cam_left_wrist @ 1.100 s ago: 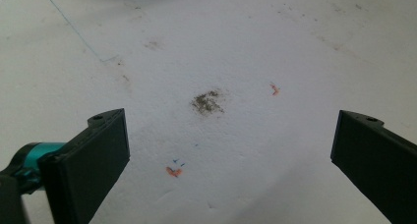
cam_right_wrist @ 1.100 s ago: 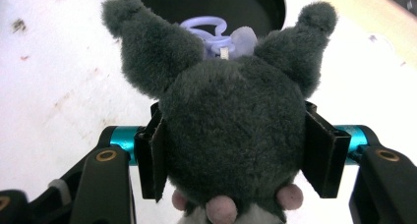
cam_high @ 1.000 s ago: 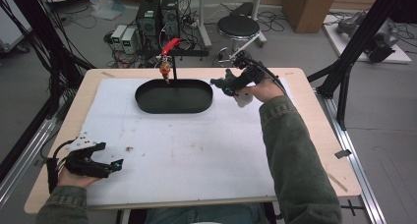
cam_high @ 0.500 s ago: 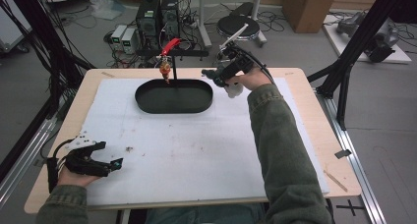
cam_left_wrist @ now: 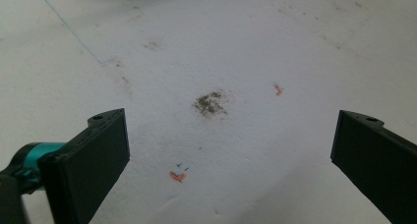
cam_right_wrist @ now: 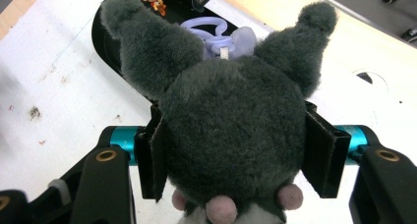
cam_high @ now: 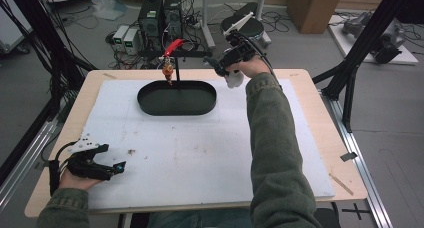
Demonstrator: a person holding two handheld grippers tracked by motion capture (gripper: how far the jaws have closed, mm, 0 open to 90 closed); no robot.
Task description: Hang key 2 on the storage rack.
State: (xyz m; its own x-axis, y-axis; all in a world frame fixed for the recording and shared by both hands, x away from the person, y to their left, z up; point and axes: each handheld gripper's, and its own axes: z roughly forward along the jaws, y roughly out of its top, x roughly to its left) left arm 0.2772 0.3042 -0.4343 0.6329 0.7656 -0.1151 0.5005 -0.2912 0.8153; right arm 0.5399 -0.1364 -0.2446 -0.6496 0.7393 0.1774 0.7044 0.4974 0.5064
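A grey plush toy [cam_right_wrist: 231, 130] with two ears and a lilac loop [cam_right_wrist: 211, 35] on its head sits squeezed between the jaws of my right gripper [cam_right_wrist: 231, 155]. In the high view that gripper [cam_high: 219, 66] is held in the air just right of the black oval tray [cam_high: 150, 104], with the toy's white underside [cam_high: 233, 80] hanging below the hand. A thin post rises from the tray's far rim with a red hook [cam_high: 173, 47], and a small orange figure [cam_high: 168, 69] hangs from it. My left gripper [cam_high: 119, 168] rests open on the white mat, its jaws wide apart over a brown stain [cam_left_wrist: 210, 102].
The white mat [cam_high: 200, 153] covers most of the wooden table [cam_high: 320, 118]. Computers, cables and a stool stand on the floor beyond the far edge. Black frame posts rise at the left and right of the table.
My right gripper has carried the plush toy left and a little higher, toward the post with the red hook. The left gripper has stayed where it was.
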